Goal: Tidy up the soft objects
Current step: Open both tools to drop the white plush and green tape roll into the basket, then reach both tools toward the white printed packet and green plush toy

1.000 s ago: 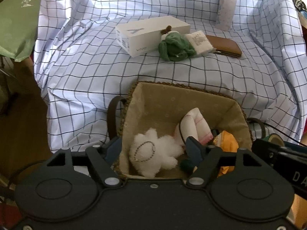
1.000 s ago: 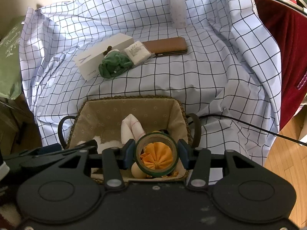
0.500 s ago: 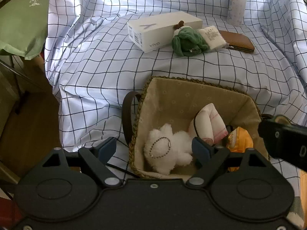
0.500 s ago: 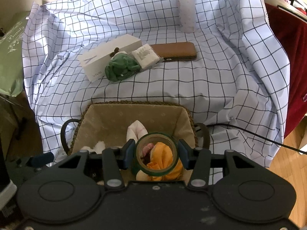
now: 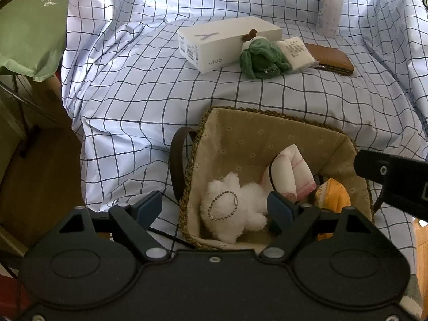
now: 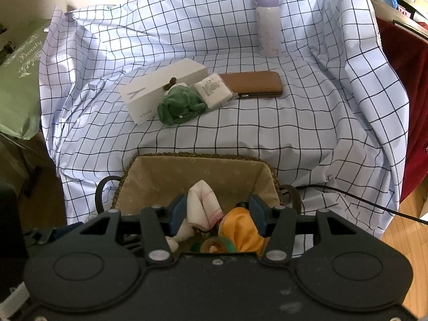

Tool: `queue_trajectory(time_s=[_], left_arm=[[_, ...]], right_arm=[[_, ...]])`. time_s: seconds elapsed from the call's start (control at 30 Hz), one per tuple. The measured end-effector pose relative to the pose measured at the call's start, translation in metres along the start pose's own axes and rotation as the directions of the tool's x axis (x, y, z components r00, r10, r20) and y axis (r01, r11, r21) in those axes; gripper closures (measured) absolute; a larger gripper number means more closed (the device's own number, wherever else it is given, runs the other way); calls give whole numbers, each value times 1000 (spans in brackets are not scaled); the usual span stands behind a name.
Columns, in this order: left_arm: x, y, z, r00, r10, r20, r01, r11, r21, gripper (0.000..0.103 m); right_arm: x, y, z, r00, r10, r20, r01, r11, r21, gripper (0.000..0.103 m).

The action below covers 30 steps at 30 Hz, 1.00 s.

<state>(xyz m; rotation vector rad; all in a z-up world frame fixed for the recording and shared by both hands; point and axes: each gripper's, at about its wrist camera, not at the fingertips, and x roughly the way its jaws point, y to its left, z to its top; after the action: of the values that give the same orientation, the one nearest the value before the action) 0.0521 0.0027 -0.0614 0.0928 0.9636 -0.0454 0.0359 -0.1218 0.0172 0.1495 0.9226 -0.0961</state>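
Hovering over basket [image 6: 149,165], right claw [image 6: 218,215] gaped wide, empty — left claw [image 5: 214,208] likewise wide; green plush [image 6: 179,105] at 12 o'clock.

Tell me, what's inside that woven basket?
The basket holds a white plush toy, a folded pink-white cloth and an orange fabric piece. The tongs cover whatever lies beneath.

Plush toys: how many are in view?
2. A white plush toy lies in the basket near its left wall; a green plush toy sits on the checked cloth against the white box. Others may be hidden under the basket's contents.
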Motion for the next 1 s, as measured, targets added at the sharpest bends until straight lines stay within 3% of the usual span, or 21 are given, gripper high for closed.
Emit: queue_trajectory(time_s=[1.0], left_arm=[[-1, 0, 0, 1000, -10, -1, 10, 1000, -4, 21]], right_arm=[[6, -16, -13, 992, -119, -28, 120, 992, 26, 46]])
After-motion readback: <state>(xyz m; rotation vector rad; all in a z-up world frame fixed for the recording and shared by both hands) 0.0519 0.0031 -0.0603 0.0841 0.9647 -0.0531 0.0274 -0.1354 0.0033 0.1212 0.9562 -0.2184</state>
